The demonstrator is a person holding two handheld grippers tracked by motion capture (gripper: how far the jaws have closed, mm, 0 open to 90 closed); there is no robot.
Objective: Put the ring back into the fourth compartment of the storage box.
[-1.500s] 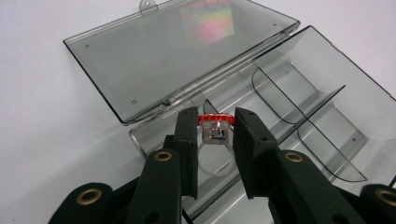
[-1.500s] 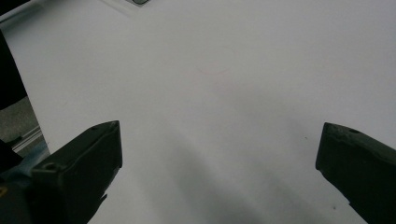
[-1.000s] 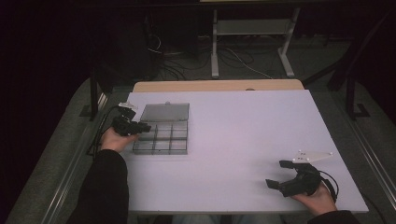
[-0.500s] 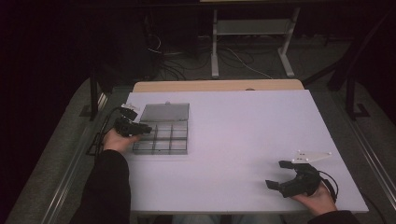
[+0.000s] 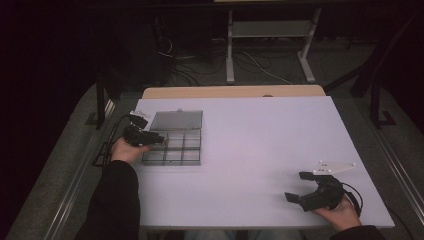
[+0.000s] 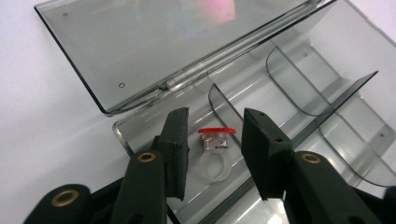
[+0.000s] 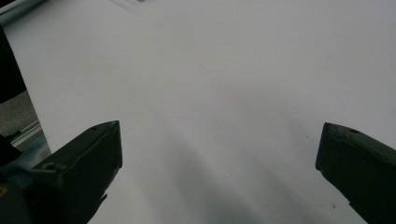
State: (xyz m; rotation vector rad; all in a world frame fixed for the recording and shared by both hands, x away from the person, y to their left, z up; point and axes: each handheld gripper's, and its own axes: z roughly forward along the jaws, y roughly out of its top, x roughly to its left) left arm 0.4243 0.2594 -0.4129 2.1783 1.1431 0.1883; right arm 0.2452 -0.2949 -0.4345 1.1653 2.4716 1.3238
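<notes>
A clear grey plastic organiser box lies at the left of the white table, its lid swung open and flat. In the corner compartment rests a clear plastic ring with a red top. My left gripper hovers just over that compartment, jaws open on either side of the ring and apart from it. In the high view the left gripper sits at the box's left edge. My right gripper rests near the table's front right, jaws wide open over bare tabletop.
The box's other compartments, split by curved dividers, look empty. A wooden strip runs along the table's far edge. Beyond it stand a white desk frame and floor cables. A metal rail borders the left side.
</notes>
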